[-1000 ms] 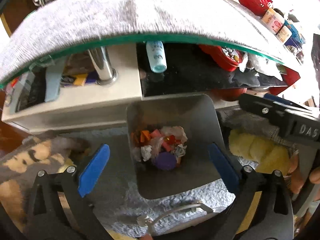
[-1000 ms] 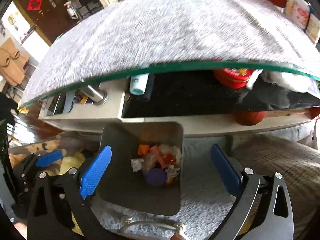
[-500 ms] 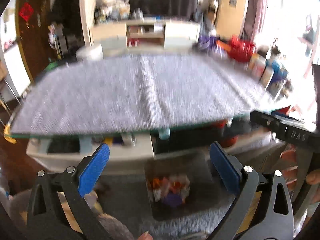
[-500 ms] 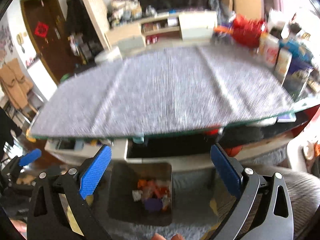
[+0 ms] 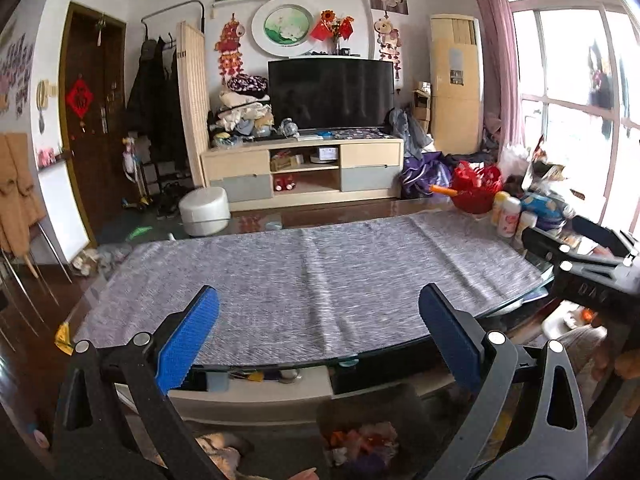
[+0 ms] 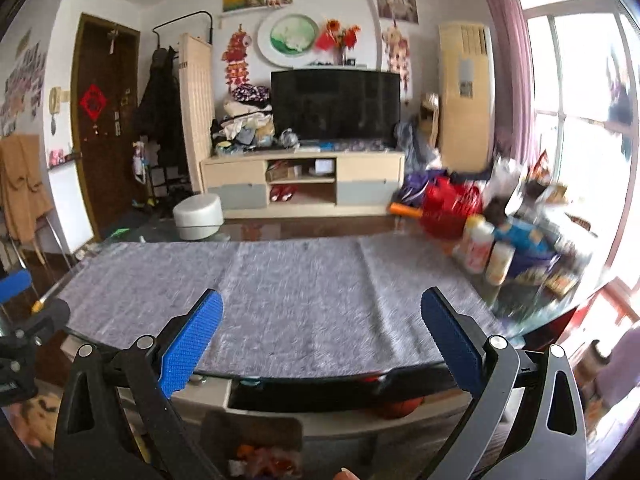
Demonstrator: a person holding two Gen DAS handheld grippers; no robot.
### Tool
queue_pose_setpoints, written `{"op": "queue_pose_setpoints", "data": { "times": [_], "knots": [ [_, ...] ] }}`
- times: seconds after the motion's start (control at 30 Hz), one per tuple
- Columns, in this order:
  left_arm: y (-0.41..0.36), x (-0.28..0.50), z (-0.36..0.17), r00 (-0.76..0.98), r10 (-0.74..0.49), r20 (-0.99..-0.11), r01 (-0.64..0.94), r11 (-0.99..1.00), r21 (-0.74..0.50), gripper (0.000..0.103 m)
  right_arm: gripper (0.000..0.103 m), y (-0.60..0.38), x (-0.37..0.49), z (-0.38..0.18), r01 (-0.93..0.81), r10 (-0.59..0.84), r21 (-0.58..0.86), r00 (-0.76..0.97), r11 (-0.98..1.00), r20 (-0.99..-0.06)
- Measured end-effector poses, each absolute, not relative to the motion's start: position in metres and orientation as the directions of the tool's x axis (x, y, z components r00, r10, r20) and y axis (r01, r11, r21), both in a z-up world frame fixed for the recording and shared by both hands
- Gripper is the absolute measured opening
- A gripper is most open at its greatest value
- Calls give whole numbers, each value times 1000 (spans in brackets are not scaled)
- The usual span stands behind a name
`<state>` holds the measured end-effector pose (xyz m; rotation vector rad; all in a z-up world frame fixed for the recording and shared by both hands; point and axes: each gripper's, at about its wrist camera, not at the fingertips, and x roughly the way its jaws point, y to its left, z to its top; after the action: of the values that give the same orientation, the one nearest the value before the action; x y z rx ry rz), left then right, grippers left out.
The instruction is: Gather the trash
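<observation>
the trash bin (image 5: 372, 408) is a dark grey container with a squarish mouth and rounded corners. it stands upright on the floor, its open mouth facing up, just in front of the near edge of the glass table (image 5: 516, 306) and lower than it. only its upper part shows, so i cannot tell which side is the long one. inside it lies the trash (image 5: 362, 442), a heap of crumpled scraps in orange, red, white and pink with something purple below. in the right wrist view the same bin (image 6: 256, 426) shows at the bottom edge, a little blurred.

the grey cloth (image 5: 304, 280) covers most of the table top, and its long side runs left to right along the table. at the right end of the table, beside the cloth, stand some bottles (image 5: 506, 216) and a red basket (image 5: 476, 186). behind the table, well apart from it, are the tv (image 5: 330, 94) and its low cabinet (image 5: 304, 168).

the left gripper (image 5: 318, 338) hovers above the near edge of the table, its blue pads (image 5: 188, 344) spread wide with nothing between them. the right gripper (image 6: 320, 340) is also held above the near edge, its fingers wide apart and holding nothing. it shows too in the left wrist view, to the right of the table (image 5: 584, 256).
</observation>
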<state>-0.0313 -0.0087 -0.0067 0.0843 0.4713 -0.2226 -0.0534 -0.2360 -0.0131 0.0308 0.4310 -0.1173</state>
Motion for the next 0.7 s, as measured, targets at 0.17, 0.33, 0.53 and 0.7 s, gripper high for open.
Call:
{"op": "queue_pose_setpoints", "data": {
  "times": [0.17, 0.33, 0.53, 0.7],
  "knots": [
    [-2, -37, 4, 878, -142, -457, 172, 985, 23, 95, 100, -240, -62, -6, 148, -128, 17, 904, 989, -408],
    [2, -39, 6, 886, -122, -446, 137, 991, 1, 95, 100, -237, -64, -7, 151, -124, 31, 900, 988, -418],
    [-4, -38, 1, 890, -84, -449, 119, 992, 48, 95, 100, -232, -65, -6, 130, -101, 42, 902, 991, -419],
    [-6, -33, -2, 881, -100, -463, 132, 991, 36, 95, 100, -229, -64, -4, 120, -97, 30, 903, 992, -418]
  ]
}}
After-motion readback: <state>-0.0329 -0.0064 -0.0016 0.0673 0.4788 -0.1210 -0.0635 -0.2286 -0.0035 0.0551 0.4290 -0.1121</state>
